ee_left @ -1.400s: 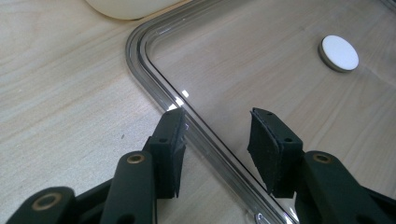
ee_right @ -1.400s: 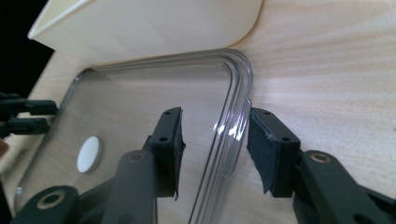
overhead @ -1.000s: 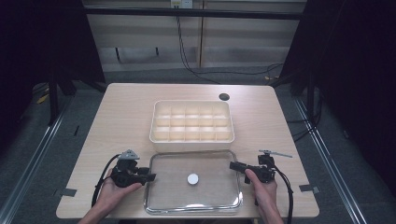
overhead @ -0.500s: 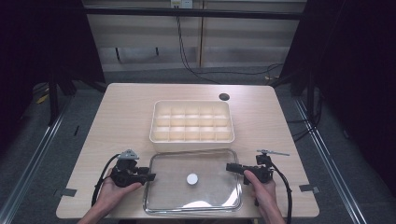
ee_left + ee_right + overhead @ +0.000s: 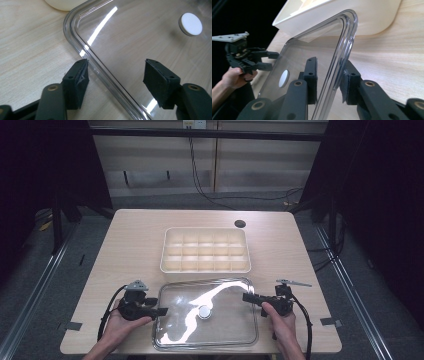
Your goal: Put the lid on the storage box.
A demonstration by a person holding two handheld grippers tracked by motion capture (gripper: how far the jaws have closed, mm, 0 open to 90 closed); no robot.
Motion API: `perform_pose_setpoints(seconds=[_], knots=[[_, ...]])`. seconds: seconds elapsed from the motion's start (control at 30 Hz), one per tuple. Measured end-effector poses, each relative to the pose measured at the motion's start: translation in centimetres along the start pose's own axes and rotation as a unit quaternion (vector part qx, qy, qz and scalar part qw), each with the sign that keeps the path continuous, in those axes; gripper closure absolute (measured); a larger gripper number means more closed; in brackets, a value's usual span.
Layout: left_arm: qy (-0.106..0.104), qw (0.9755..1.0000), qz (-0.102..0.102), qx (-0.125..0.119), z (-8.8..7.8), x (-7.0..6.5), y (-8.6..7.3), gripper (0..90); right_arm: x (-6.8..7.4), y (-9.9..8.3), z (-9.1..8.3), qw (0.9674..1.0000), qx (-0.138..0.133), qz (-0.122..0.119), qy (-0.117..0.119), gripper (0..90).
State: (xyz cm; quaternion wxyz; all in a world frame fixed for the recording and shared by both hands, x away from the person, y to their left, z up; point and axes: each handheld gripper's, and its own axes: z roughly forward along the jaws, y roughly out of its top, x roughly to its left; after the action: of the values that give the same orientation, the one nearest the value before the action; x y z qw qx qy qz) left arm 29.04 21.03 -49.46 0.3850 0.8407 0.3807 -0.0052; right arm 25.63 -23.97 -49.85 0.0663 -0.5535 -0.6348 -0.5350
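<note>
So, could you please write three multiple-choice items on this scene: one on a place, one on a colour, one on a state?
1. Where does the clear lid lie?
A. On top of the cream tray
B. On the table, on the person's side of the cream tray
C. Beyond the cream tray

2. What colour is the lid's knob?
A. White
B. Red
C. Black

3. How are the left gripper's fingers?
A. Shut on the knob
B. Shut on the tray's wall
C. Open, one on each side of the lid's rim

Answers:
1 B: the clear lid lies flat in front of the cream tray.
2 A: the knob is a white disc.
3 C: the left gripper has just been opening, and its fingers stand apart around the rim.
</note>
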Motion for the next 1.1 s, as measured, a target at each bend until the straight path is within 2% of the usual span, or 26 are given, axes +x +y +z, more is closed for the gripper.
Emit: perform_pose_setpoints(seconds=[0.23,0.27,0.43,0.57,0.67,0.77,0.83,0.93,1.1], knots=[[-0.005,1.0000,-0.006,0.001,-0.06,0.16,0.01,30.6,0.14,0.12,-0.22,0.9999,-0.010,-0.006,0.010,72.5],[0.003,1.0000,-0.008,-0.001,-0.12,0.15,-0.05,30.7,0.15,0.14,-0.30,0.9999,-0.010,-0.007,0.009,72.6],[-0.009,0.9998,-0.017,-0.005,-0.09,0.40,-0.01,30.0,0.27,0.23,-0.63,0.9998,-0.015,-0.011,0.008,72.9],[-0.029,0.9990,-0.032,-0.010,0.17,0.46,0.09,30.7,0.42,0.26,-0.74,0.9996,-0.019,-0.016,0.011,73.2],[-0.034,0.9991,-0.026,-0.009,0.34,0.30,0.16,32.3,0.60,0.26,-0.72,0.9995,-0.020,-0.022,0.013,73.3],[-0.039,0.9987,-0.031,-0.010,0.28,0.34,0.14,33.9,0.73,0.28,-0.68,0.9994,-0.020,-0.024,0.014,73.3],[-0.039,0.9986,-0.031,-0.014,0.07,0.35,0.14,36.5,0.75,0.27,-0.66,0.9995,-0.018,-0.026,0.008,72.8],[-0.037,0.9984,-0.027,-0.031,-0.41,0.33,0.16,41.9,0.82,0.27,-0.65,0.9994,-0.007,-0.032,-0.014,70.9],[-0.035,0.9983,-0.027,-0.037,-0.64,0.30,0.18,43.7,1.03,0.35,-0.69,0.9991,-0.008,-0.037,-0.017,70.5]])
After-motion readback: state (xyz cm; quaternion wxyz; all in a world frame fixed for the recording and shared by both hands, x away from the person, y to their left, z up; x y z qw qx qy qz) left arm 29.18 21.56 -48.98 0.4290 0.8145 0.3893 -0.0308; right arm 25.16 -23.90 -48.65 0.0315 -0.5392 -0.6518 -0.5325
